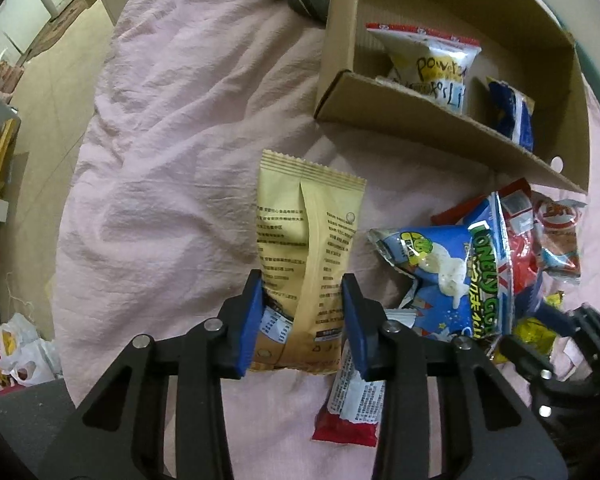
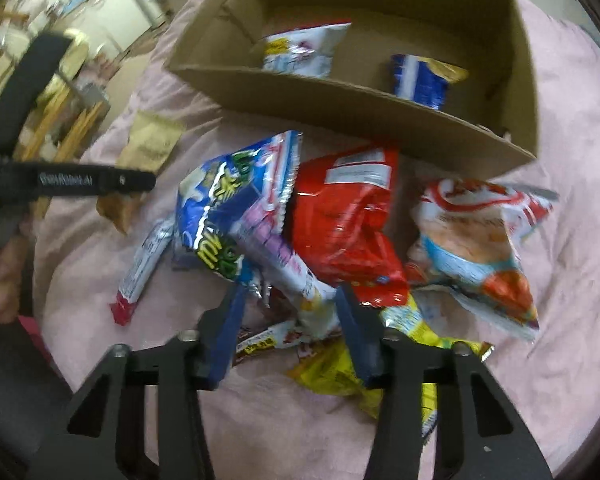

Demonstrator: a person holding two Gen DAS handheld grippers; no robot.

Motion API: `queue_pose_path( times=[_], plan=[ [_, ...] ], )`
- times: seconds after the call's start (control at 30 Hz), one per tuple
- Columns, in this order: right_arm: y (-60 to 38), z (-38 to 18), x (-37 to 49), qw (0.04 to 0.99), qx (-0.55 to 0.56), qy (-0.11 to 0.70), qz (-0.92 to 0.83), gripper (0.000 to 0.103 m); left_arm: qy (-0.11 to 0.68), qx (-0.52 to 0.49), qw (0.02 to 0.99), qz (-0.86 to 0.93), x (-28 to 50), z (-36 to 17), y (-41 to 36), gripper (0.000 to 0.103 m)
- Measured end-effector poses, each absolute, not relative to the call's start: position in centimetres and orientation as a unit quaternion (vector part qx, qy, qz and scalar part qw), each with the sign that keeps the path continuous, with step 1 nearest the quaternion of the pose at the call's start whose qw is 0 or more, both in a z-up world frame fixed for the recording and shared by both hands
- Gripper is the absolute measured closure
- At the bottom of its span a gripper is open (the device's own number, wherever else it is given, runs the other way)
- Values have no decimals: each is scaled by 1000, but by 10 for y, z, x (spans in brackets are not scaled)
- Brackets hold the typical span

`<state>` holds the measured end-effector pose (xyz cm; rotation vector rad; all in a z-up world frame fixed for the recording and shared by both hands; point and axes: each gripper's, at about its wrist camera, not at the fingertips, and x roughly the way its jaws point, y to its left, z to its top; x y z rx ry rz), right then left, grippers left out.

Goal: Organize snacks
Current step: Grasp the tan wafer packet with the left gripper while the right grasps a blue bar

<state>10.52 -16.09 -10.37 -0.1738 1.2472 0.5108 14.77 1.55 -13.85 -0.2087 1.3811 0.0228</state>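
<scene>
The left gripper (image 1: pixel 302 312) is clamped on a tan snack packet (image 1: pixel 308 240), creased, printed back upward, on the pink sheet (image 1: pixel 160 140); the right gripper (image 2: pixel 288 320) pinches a long white-and-pink wrapper (image 2: pixel 276 256) in the pile; beyond stands the cardboard box (image 1: pixel 420 120).

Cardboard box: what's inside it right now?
The cardboard box holds two packets: a white one with a red top edge and a blue one. The front wall hides their lower parts and the floor there.
</scene>
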Motion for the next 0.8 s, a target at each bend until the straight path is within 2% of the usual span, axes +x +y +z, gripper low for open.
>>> queue_pose_path(
  times=[0.1, 0.17, 0.63, 0.8],
  plan=[
    [-156, -109, 105, 774, -91, 581, 237, 83, 634, -105, 766, 8, 148, -130, 10, 69],
    [-156, -106, 104, 778, -92, 574, 239, 85, 631, -105, 768, 6, 147, -128, 10, 69],
    [-201, -75, 86, 810, -10, 538, 233, 86, 598, -130, 791, 6, 146, -94, 39, 69],
    [-214, -52, 75, 841, 7, 493, 222, 86, 576, -126, 808, 23, 135, -76, 56, 70]
  ],
)
